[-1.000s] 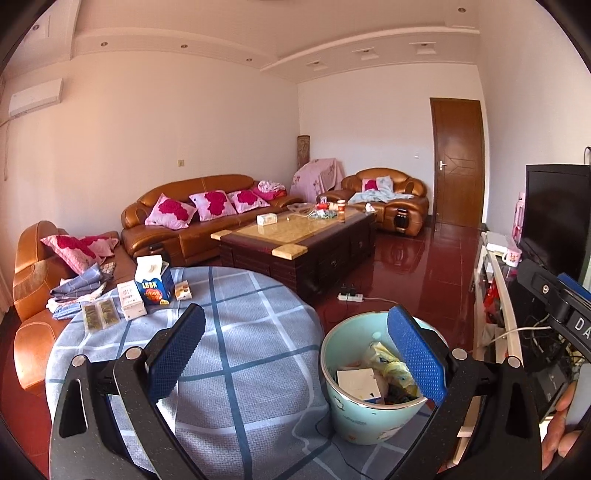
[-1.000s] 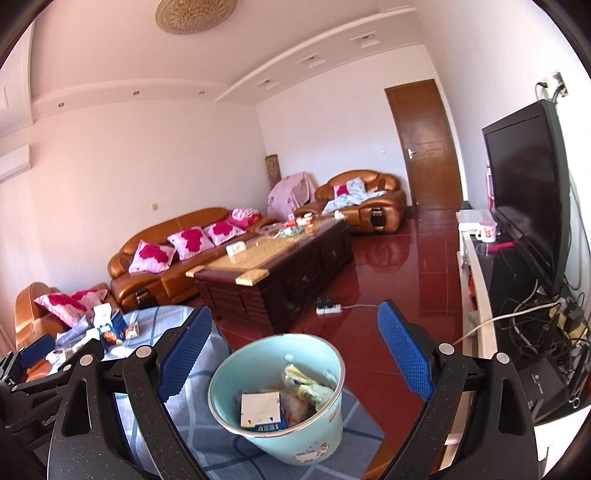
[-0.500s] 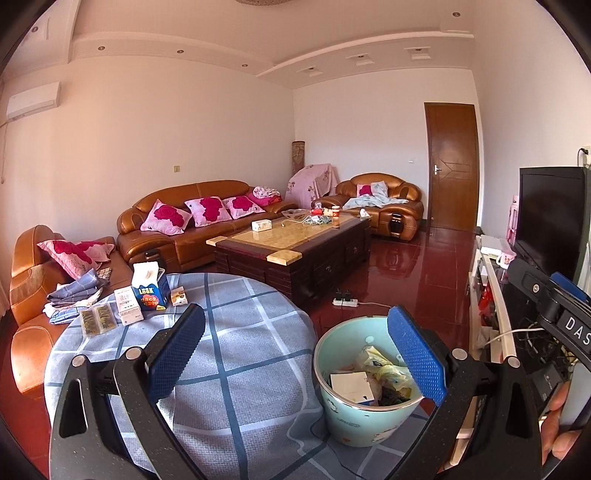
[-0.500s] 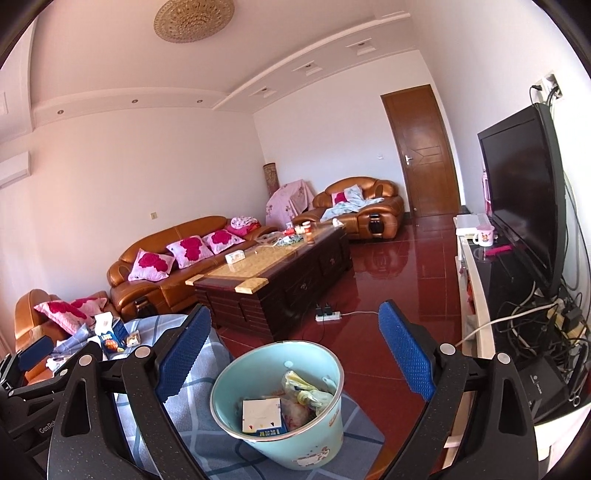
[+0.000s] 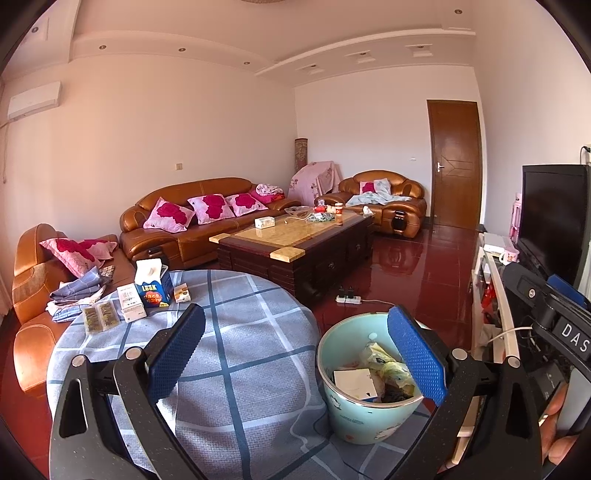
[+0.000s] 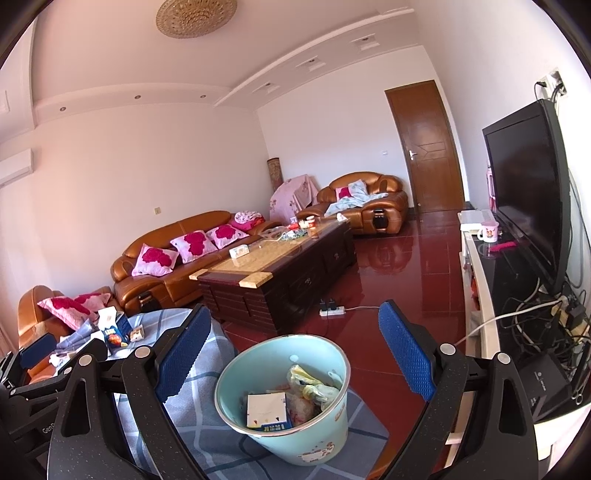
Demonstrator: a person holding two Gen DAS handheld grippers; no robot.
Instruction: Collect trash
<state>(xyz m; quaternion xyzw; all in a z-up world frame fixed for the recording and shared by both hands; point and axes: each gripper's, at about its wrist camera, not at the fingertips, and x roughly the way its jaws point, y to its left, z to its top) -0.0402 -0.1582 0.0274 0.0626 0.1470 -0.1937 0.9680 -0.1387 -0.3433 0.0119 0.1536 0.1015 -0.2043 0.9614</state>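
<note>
The room has pale walls (image 5: 177, 122) and a shiny dark red floor (image 5: 410, 273). A long brown sofa (image 5: 199, 218) stands by the left wall, with pink pillows (image 5: 207, 206) that have red roses on them. A small brown sofa (image 5: 384, 203) sits by the far wall, near a brown door (image 5: 456, 166) that is closed. A dark wood coffee table (image 5: 295, 243) stands between the sofas. A big black TV (image 6: 524, 184) stands on a low stand (image 6: 480, 273) by the right wall. A white air cooler (image 5: 35, 99) hangs high on the left wall. A round gold lamp (image 6: 195, 16) is on the ceiling. Bright light fills the room.
</note>
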